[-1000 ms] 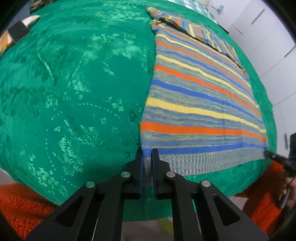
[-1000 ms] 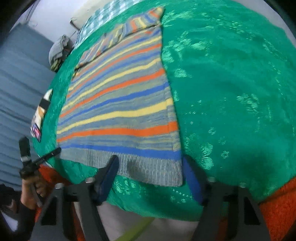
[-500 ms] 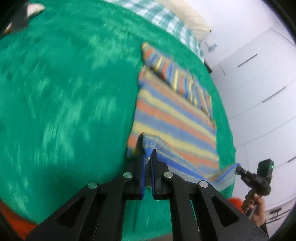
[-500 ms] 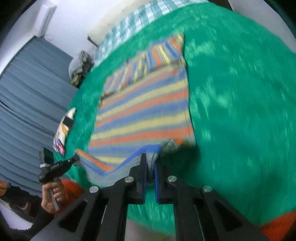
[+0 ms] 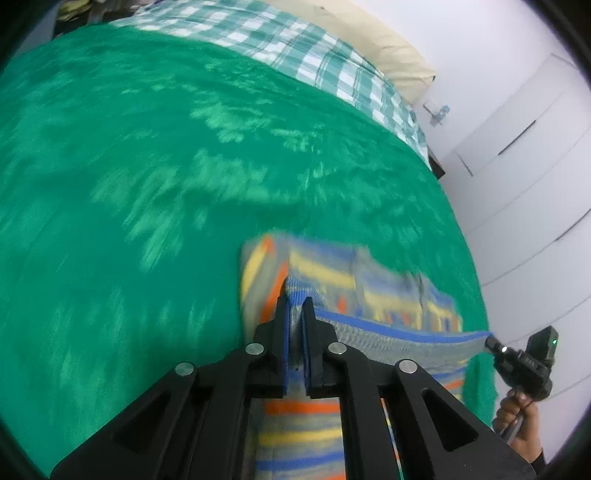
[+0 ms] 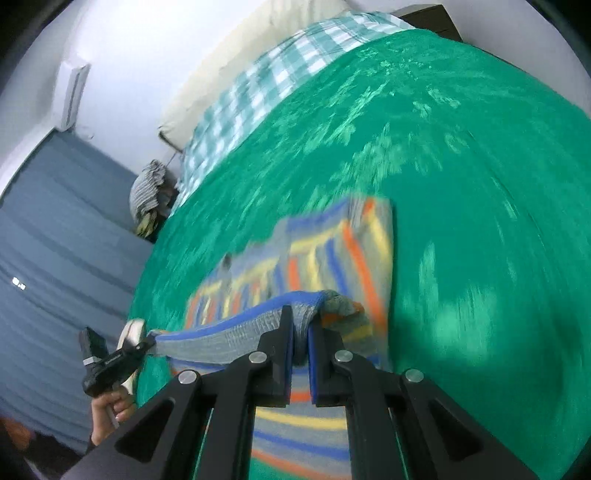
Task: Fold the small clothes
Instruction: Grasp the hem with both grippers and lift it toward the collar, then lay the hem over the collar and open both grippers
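- No readable writing or labels; both views motion-blurred.
- Striped sweater lies on the green bedspread, long axis running away from the person toward the checked sheet and pillow.
- Ribbed hem lifted off the bed, stretched taut between both tools.
- Left gripper: fingers clenched on one hem corner.
- Right gripper: fingers clenched on the other corner.
- Grey curtain at the side.

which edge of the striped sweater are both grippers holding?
The grey ribbed hem with the blue band, stretched between the left gripper and right gripper. The other edges of the striped sweater lie on the green bedspread.
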{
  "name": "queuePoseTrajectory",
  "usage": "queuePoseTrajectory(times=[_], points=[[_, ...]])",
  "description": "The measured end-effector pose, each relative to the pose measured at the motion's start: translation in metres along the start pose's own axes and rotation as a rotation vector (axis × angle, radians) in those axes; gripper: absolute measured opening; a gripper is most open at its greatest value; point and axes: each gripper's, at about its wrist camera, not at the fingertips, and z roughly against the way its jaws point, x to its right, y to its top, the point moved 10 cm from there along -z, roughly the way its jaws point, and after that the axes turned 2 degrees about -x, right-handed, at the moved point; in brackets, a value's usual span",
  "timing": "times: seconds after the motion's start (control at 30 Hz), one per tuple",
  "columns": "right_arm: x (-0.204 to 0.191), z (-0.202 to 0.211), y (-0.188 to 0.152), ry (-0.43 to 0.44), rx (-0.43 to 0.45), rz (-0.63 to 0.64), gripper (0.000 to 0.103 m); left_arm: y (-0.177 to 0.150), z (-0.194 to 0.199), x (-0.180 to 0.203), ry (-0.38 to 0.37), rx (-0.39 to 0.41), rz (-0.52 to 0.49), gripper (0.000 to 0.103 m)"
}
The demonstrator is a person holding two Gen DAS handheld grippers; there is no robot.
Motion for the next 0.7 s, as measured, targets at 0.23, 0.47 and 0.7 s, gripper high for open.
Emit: queuePoseTrajectory(times=[0.23, 0.47, 0.7], points=[[0.031, -0.015, 0.039, -0.051, 0.178, -0.021, 0.049, 0.033, 0.012, -0.021, 0.013, 0.119, 0.062, 0.067], [-0.039, -0.005, -0.070, -0.040, -0.057, 0.430, 0.050, -0.103, 0.035, 0.030, -0.014, 0.006, -0.290, 0.073], [0.036, 0.018, -0.157, -0.268, -0.185, 0.388, 0.021, -0.177, 0.062, -0.038, 0.255, -0.084, -0.231, 0.053]])
